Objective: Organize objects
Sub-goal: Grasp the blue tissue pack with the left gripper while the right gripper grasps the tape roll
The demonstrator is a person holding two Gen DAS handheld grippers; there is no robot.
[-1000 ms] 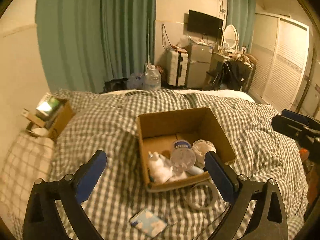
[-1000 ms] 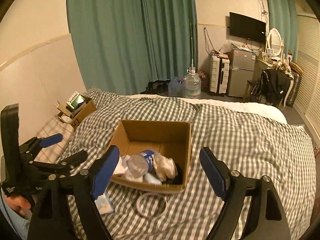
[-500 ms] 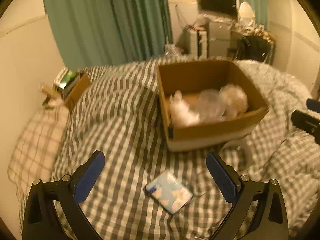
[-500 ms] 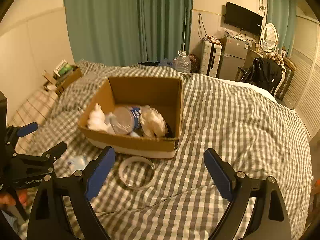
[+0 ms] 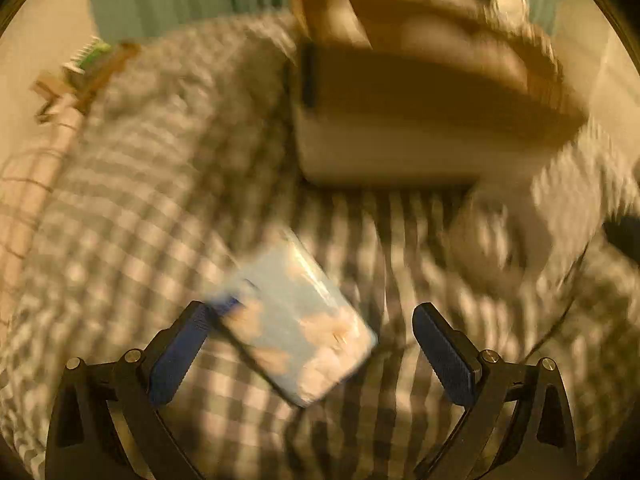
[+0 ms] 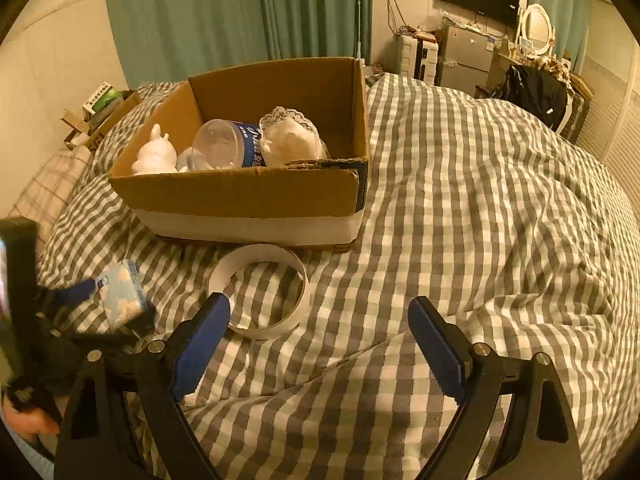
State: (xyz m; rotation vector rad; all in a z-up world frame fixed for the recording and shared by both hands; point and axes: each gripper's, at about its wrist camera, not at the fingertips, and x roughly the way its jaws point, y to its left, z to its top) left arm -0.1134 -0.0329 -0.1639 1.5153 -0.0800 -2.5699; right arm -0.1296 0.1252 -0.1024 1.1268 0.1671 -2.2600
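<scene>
A light blue tissue pack lies on the checked bedspread between the open fingers of my left gripper; the left wrist view is blurred. The pack and the left gripper also show at the left of the right wrist view. A white tape ring lies in front of the cardboard box. The box holds a white bunny figure, a clear bottle with a blue label and a white lace bundle. My right gripper is open and empty, just short of the ring.
A small cardboard box with a green packet sits at the bed's left edge by the wall. Green curtains, a suitcase, a small fridge and a chair with a black bag stand beyond the bed. The checked duvet spreads to the right.
My left gripper has dropped quickly toward the tissue pack, which now lies between its fingers. My right gripper has moved down and closer to the tape ring and the box.
</scene>
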